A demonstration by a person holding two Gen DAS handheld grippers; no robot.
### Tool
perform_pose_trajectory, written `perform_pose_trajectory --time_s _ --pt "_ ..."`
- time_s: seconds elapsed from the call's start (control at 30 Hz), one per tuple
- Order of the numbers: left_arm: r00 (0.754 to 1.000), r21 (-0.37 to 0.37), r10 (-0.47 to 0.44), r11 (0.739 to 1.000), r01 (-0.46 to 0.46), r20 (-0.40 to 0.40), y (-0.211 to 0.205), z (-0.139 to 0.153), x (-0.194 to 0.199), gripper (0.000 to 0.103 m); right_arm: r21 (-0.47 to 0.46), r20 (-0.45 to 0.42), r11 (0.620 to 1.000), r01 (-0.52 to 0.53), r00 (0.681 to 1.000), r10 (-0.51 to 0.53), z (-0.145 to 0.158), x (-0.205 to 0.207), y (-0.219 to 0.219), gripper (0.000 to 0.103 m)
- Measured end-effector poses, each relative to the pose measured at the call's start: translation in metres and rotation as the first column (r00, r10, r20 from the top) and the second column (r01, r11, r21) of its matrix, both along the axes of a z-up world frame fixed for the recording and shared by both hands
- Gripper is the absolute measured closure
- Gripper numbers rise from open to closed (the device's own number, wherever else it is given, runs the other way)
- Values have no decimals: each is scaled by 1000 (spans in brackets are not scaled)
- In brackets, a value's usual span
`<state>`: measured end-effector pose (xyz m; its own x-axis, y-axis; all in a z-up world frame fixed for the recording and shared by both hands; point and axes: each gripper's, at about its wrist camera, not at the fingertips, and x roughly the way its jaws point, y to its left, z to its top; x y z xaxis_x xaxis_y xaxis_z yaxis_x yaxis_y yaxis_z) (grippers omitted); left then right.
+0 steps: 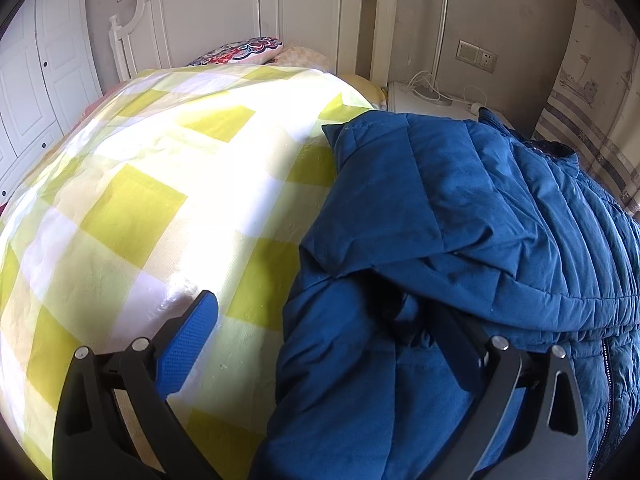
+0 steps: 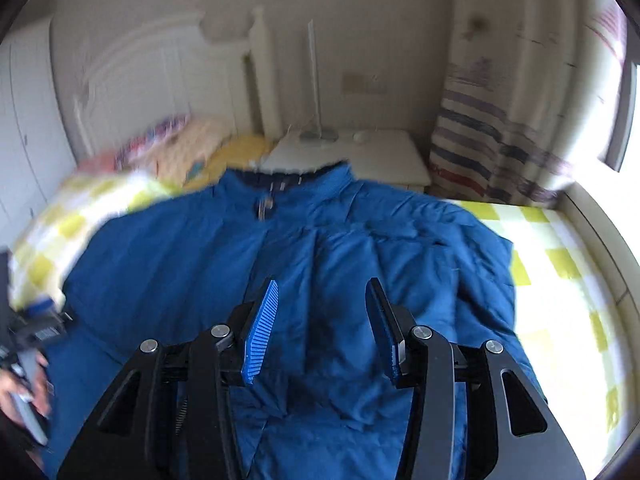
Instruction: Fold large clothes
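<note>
A large blue padded jacket (image 2: 320,240) lies spread front-up on the bed, collar toward the headboard. In the left wrist view the jacket (image 1: 460,220) fills the right half, with a sleeve folded over its body. My left gripper (image 1: 320,312) is open wide at the jacket's left edge; its left finger (image 1: 188,340) is over the bedsheet and its right finger is partly buried in a fold of the jacket. My right gripper (image 2: 322,320) is open and empty, hovering above the middle of the jacket. That view is blurred.
The bed has a yellow and white checked sheet (image 1: 140,200). Pillows (image 1: 240,52) lie by the white headboard (image 1: 240,4). A white bedside table (image 2: 360,152) with a lamp stands beyond the jacket. A striped curtain (image 2: 480,140) hangs at right.
</note>
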<state>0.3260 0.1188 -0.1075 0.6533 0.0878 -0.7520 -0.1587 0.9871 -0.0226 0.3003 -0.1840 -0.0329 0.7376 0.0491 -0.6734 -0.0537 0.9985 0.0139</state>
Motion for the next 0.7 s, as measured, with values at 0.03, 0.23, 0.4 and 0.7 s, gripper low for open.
perform_pose_trajectory --time_s 0.03,0.23,0.4,0.7 --pt "1000 4 3 1000 -3 16 0 3 -3 2 -59 -27 998 3 1000 -5 -11 5 6 56" --pt "933 107 176 970 -219 314 -1 66 -51 5 -136 -40 991 -5 999 0 -41 0 4 53" --pt "930 -21 14 1000 -7 367 -22 116 -33 3 -167 -42 986 -2 999 -5 -45 7 9 51" --pt "970 101 -242 965 241 -11 -101 10 52 2 -118 -43 993 -7 999 2 -40 9 0 51"
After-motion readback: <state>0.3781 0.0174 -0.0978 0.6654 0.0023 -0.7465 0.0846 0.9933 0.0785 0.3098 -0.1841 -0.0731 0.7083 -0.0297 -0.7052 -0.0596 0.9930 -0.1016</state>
